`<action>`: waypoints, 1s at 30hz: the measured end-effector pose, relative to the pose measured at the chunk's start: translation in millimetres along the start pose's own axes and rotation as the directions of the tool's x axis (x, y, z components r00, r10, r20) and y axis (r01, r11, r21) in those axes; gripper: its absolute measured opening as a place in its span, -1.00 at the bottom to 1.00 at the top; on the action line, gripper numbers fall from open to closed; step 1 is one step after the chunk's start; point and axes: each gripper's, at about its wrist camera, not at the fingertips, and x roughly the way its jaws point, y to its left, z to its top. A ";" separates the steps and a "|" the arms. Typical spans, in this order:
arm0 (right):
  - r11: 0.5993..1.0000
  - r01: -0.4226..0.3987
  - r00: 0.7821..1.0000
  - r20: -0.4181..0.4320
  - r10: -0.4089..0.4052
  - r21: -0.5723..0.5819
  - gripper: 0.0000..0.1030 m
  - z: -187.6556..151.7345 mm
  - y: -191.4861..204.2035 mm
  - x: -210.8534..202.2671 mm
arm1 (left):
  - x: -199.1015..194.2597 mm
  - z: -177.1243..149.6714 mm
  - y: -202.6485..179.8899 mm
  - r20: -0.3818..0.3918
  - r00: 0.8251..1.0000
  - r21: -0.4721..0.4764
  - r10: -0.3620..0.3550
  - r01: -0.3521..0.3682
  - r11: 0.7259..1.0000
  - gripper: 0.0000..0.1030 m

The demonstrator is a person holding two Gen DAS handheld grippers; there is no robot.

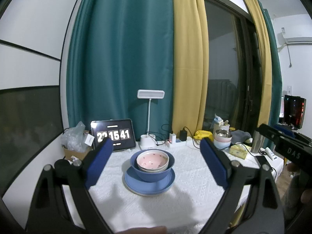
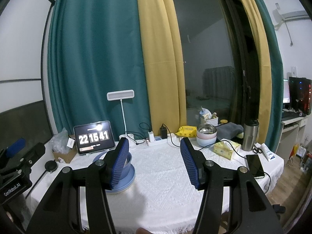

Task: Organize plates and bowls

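A pink bowl (image 1: 152, 159) sits nested inside a dark blue bowl (image 1: 152, 172), which stands on stacked blue plates (image 1: 150, 186) in the middle of the white table (image 1: 156, 210). My left gripper (image 1: 156, 156) is open and empty, its fingers held wide on either side of the stack and above the table. My right gripper (image 2: 154, 159) is open and empty, to the right of the stack; its left finger hides most of the blue bowl (image 2: 127, 165) and plates (image 2: 124, 183).
At the back stand a tablet clock (image 1: 113, 136), a white lamp (image 1: 150, 117), a power strip (image 1: 175, 142), and stacked bowls with a steel one on top (image 2: 206, 136). A tissue box (image 2: 226, 148), steel tumbler (image 2: 250, 136) and phone (image 2: 255, 165) lie right.
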 end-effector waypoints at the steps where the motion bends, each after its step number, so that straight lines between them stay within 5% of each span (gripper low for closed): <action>1: 1.000 0.001 1.000 0.000 -0.001 0.001 0.13 0.2 -0.3 -0.5 | -0.2 -0.1 0.0 0.000 1.000 0.001 0.000 0.000 1.000 0.78; 30: 1.000 -0.001 1.000 0.001 0.001 0.004 0.13 0.0 -6.7 -1.5 | -1.7 -2.7 -1.5 0.000 1.000 0.007 -0.005 0.005 1.000 0.78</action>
